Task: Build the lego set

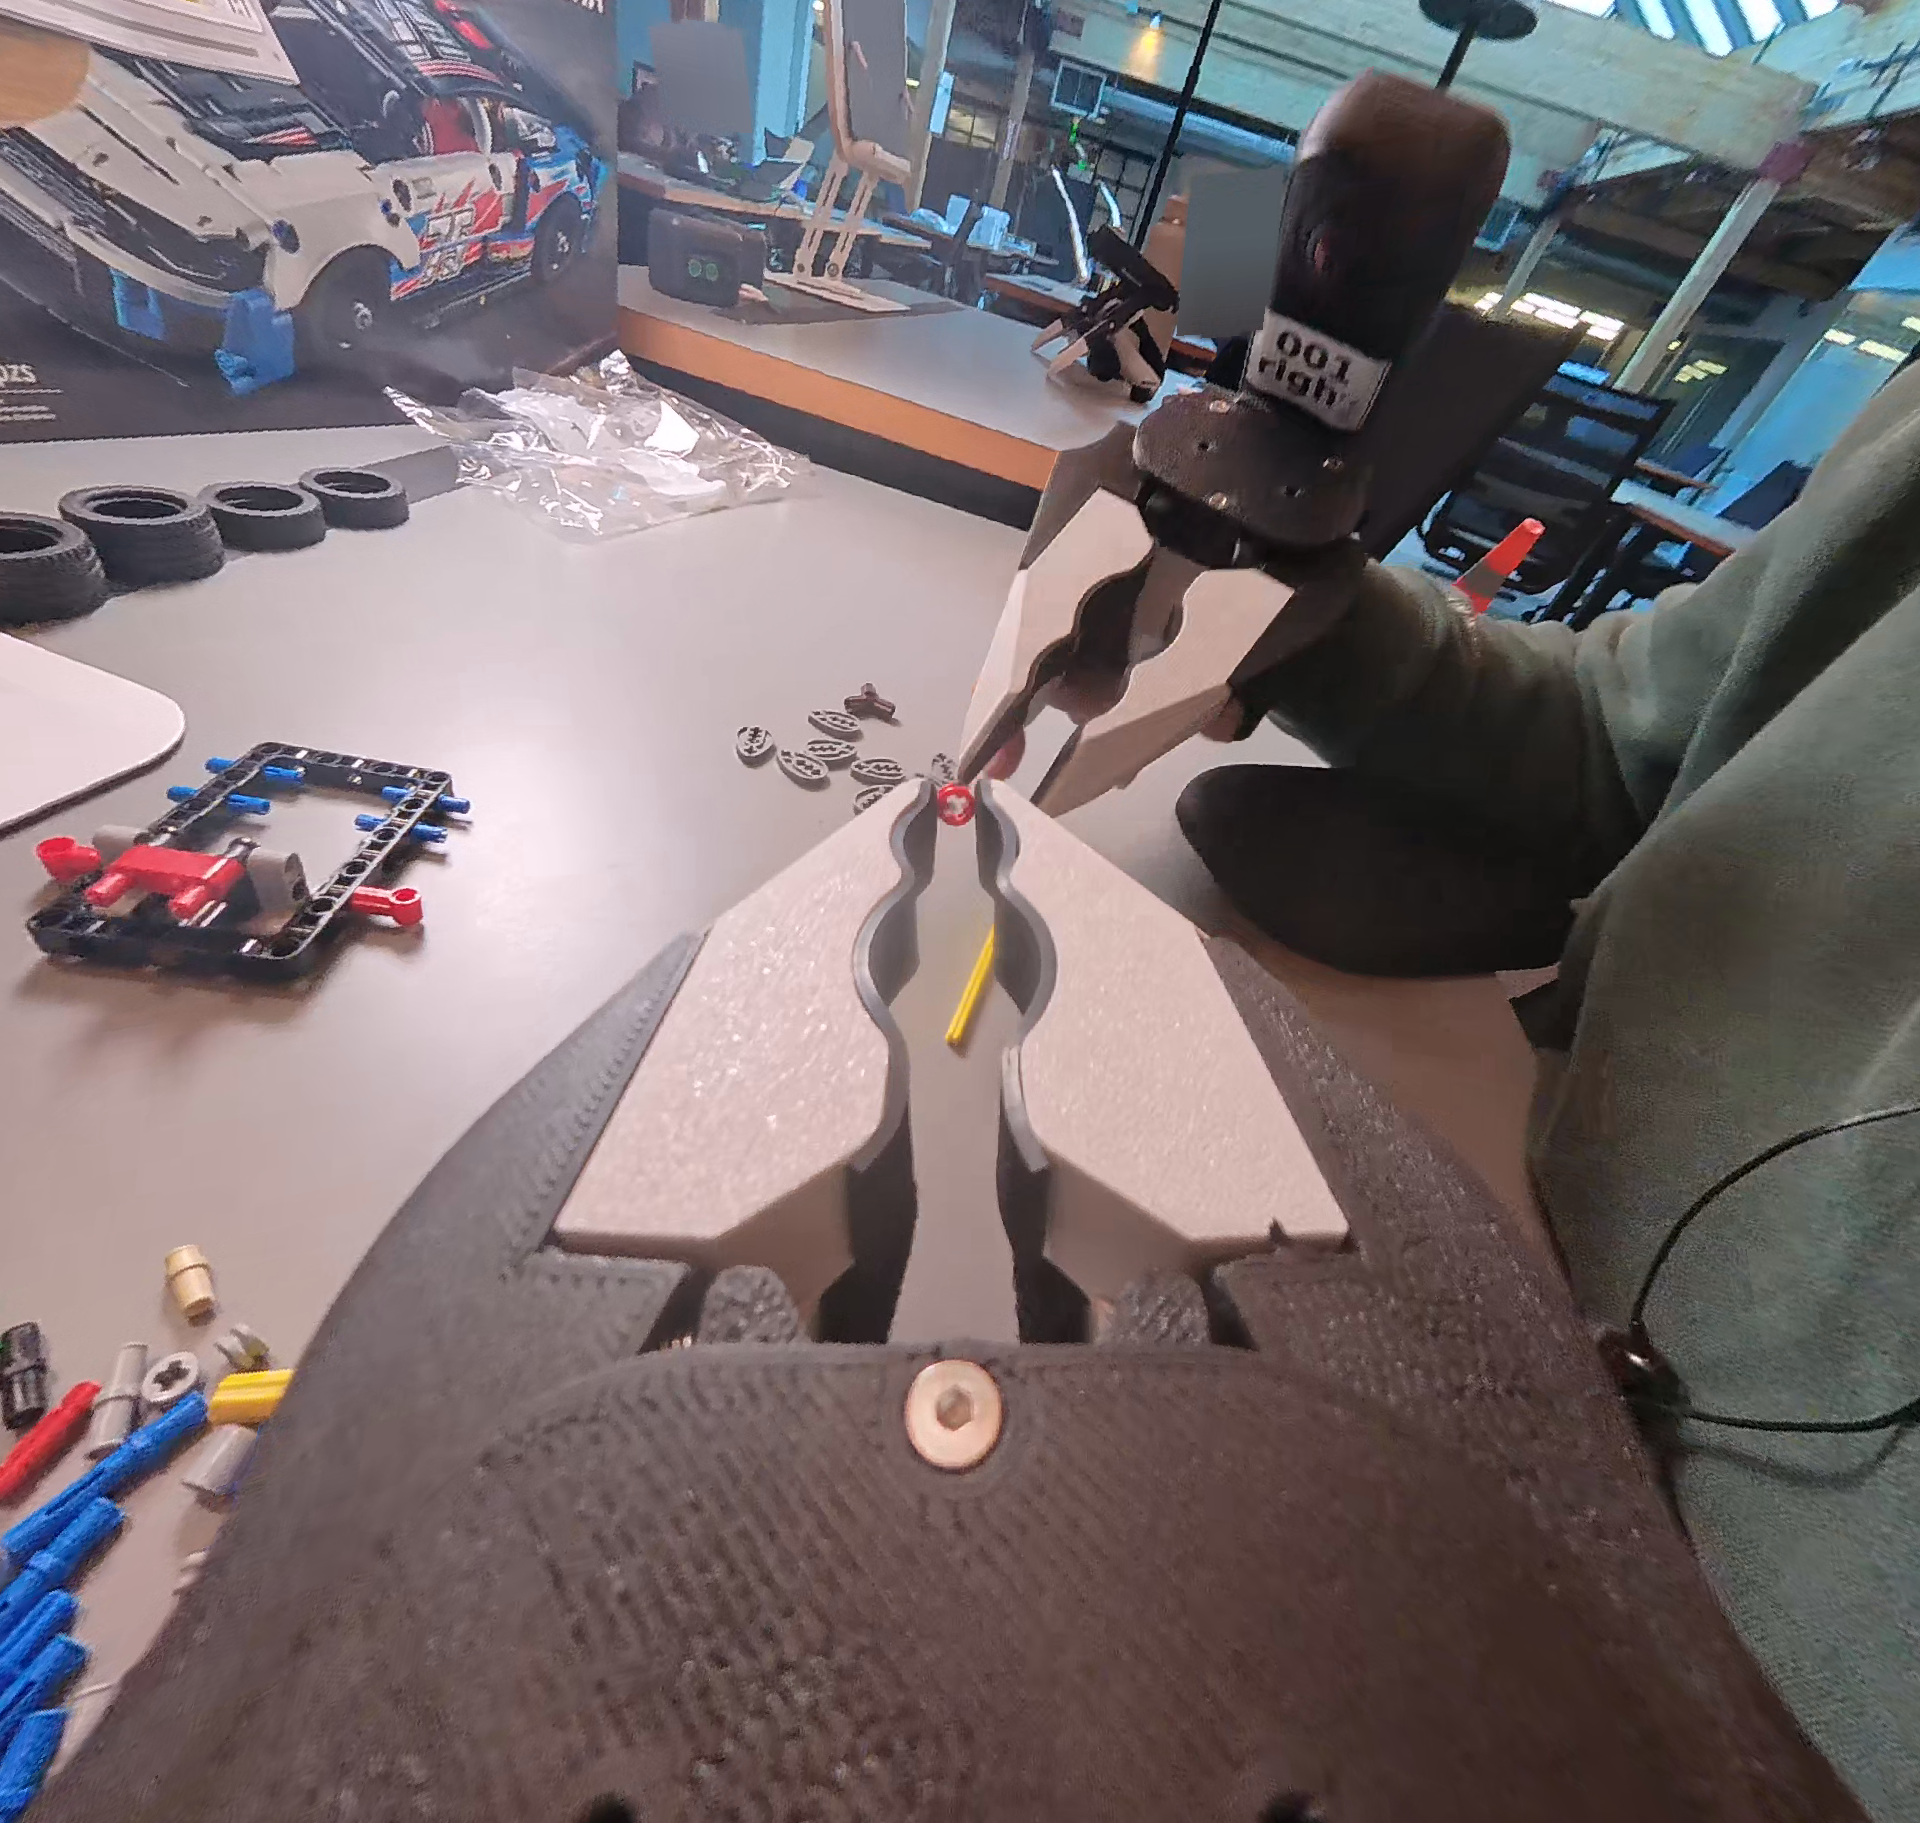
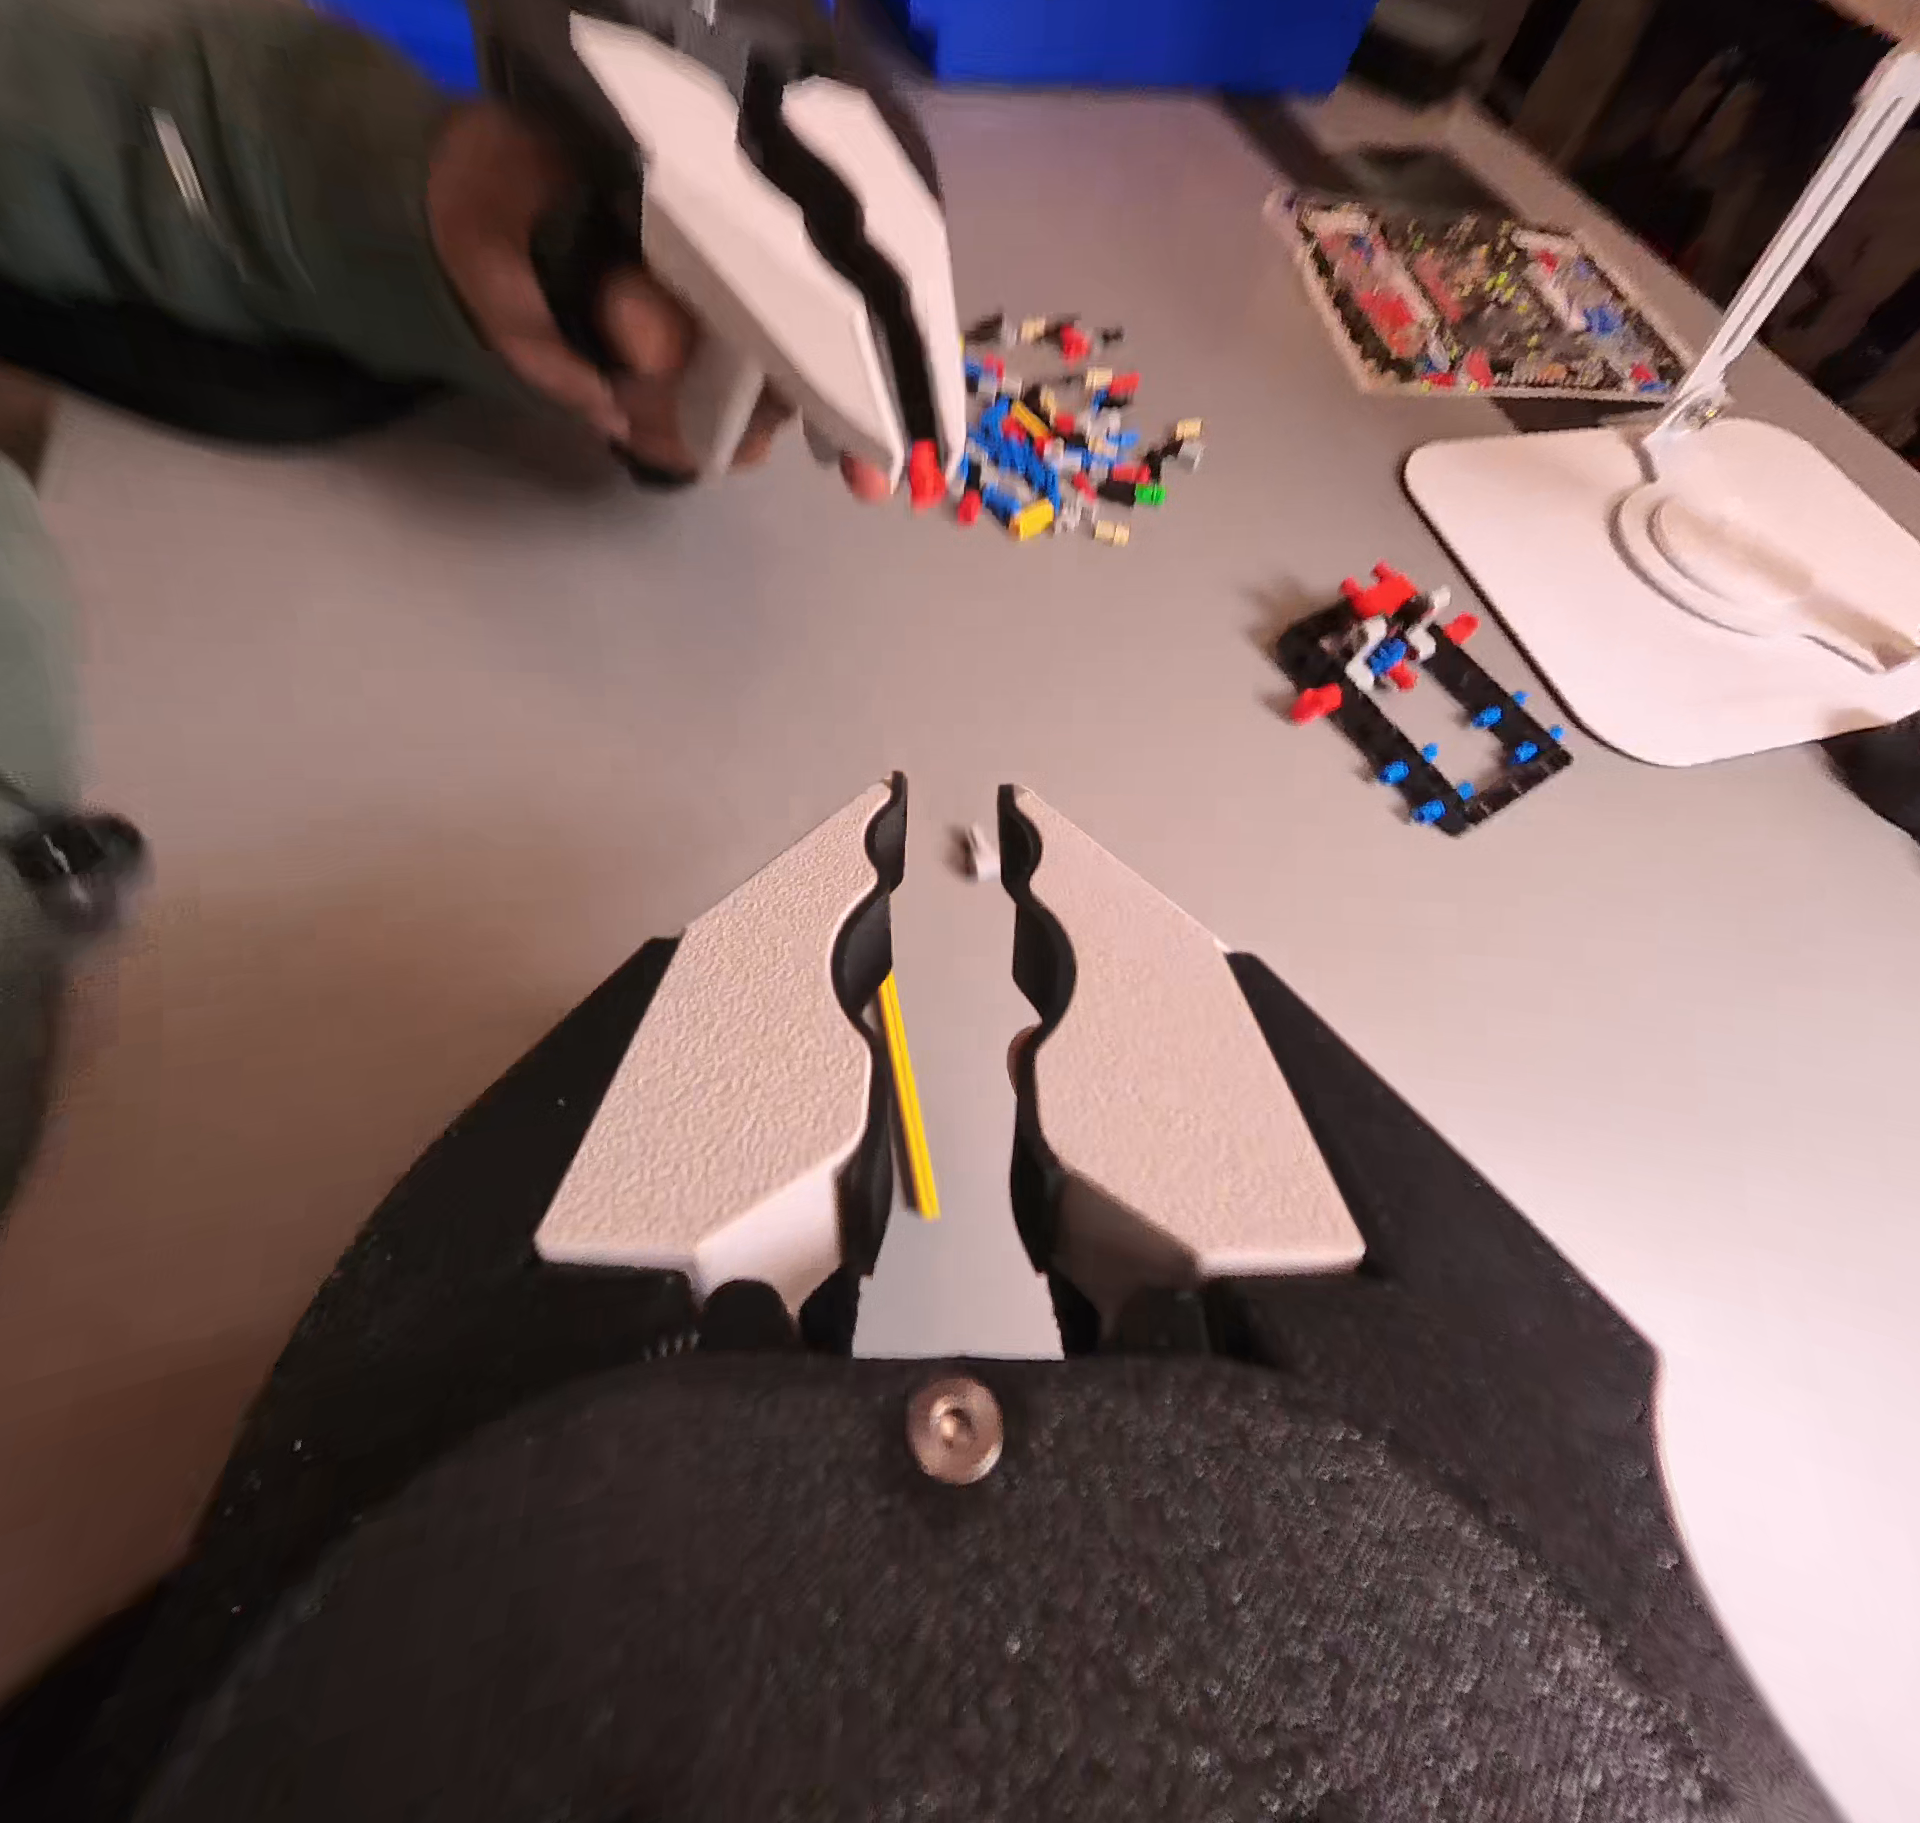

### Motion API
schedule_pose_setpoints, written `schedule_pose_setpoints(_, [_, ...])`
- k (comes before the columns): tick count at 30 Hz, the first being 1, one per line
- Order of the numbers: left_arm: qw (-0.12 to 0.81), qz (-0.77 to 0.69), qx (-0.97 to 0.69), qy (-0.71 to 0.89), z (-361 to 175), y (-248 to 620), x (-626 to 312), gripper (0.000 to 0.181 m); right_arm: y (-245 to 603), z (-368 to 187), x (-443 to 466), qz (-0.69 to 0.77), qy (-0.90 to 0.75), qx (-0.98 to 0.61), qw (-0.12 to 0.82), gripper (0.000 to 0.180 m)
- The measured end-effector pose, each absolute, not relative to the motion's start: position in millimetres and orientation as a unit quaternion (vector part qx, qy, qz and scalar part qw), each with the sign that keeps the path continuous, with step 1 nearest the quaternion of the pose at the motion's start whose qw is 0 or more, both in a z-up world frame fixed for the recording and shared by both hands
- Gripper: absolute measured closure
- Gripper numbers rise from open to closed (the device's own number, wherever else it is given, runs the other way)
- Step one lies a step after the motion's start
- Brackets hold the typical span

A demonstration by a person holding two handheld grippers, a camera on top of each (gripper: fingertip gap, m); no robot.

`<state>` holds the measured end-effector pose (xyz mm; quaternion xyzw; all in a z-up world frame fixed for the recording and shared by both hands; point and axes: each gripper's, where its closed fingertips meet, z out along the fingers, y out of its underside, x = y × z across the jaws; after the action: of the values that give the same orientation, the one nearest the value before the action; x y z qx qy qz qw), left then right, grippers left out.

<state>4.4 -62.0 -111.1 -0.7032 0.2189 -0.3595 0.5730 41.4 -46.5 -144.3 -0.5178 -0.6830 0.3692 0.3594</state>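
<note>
My left gripper [image 1: 954, 799] is shut on a small red piece [image 1: 954, 803] with a cross hole, held at its fingertips above the table. In the right wrist view the left gripper [image 2: 927, 454] hangs tilted down with the red piece [image 2: 921, 477] at its tips. My right gripper [image 2: 951, 794] is open and empty, low over the table, with a small grey piece [image 2: 974, 851] between its tips. In the left wrist view the right gripper [image 1: 1006, 781] stands just behind the red piece. A yellow axle [image 1: 971, 989] lies on the table under both grippers, and also shows in the right wrist view [image 2: 909, 1098].
A black frame assembly [image 1: 249, 859] with blue pins and red parts lies left; it also shows in the right wrist view [image 2: 1423, 703]. Several tyres [image 1: 145, 532], grey oval pieces [image 1: 831, 750], a loose-piece pile [image 2: 1060, 443], the set's box [image 1: 312, 142], a plastic bag [image 1: 603, 454] and a white lamp base [image 2: 1662, 589] surround them. The left gripper's tips are roughly 6 cm from the right gripper's.
</note>
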Motion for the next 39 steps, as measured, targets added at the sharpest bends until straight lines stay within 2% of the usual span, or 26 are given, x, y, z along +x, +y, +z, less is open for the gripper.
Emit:
schedule_pose_setpoints(8, [0.571, -0.346, -0.706, 0.236, -110.6, -66.9, 8.4, 0.175, -78.8, -109.5, 13.4, 0.443, -0.626, -0.506, 0.395, 0.163])
schedule_pose_setpoints(12, [0.566, -0.363, -0.703, 0.23, -108.4, -68.6, 9.4, 0.175, -84.1, -114.0, 8.8, 0.405, -0.648, -0.48, 0.432, 0.161])
schedule_pose_setpoints(22, [0.548, -0.404, -0.699, 0.219, -109.9, -71.1, 15.7, 0.176, -95.5, -127.5, 9.7, 0.398, -0.678, -0.433, 0.44, 0.16])
schedule_pose_setpoints(32, [0.548, -0.408, -0.698, 0.214, -109.9, -70.1, 13.6, 0.176, -82.4, -108.7, 11.7, 0.398, -0.646, -0.416, 0.502, 0.152])
schedule_pose_setpoints(39, [0.547, -0.413, -0.696, 0.213, -110.0, -70.9, 14.2, 0.176, -92.7, -120.3, 9.5, 0.406, -0.662, -0.412, 0.476, 0.151])
